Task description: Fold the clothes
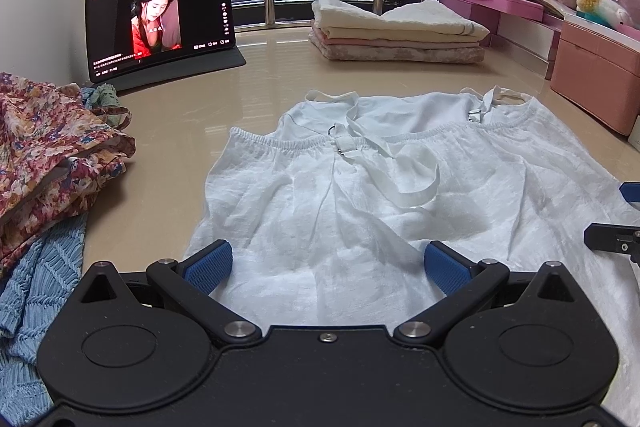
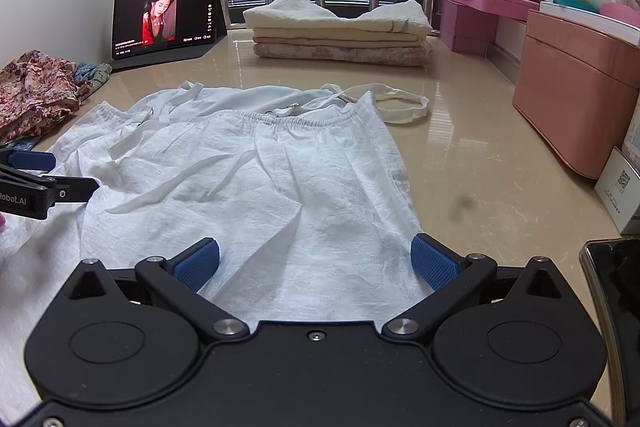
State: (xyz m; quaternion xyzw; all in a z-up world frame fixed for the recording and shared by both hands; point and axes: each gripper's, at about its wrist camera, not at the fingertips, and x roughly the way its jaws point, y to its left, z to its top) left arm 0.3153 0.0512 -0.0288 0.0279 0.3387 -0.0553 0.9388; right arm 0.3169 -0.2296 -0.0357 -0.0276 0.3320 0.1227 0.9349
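- A lit tablet [image 1: 160, 23] stands at the worktop's [image 1: 248, 83] far left, a stack of folded cloths [image 1: 396, 31] behind, pink boxes [image 2: 576, 103] to the right, and a floral garment [image 1: 48, 151] heaped at left.
- The white strappy top [image 1: 380, 195] lies spread flat mid-worktop.
- Left tongs [image 1: 326, 269] and right tongs [image 2: 316, 263] are both spread wide, holding nothing, low over the top's near hem.

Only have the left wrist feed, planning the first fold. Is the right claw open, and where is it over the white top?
Observer: The right claw is open, over the near hem of the white top, gripping nothing.
Operator: Anything hanging off that side?
Observer: The right strap loops off the top onto the bare table.
Operator: Obstacles there?
Observer: A glossy black object lies at the near right, beside the claw; I cannot tell what it is.
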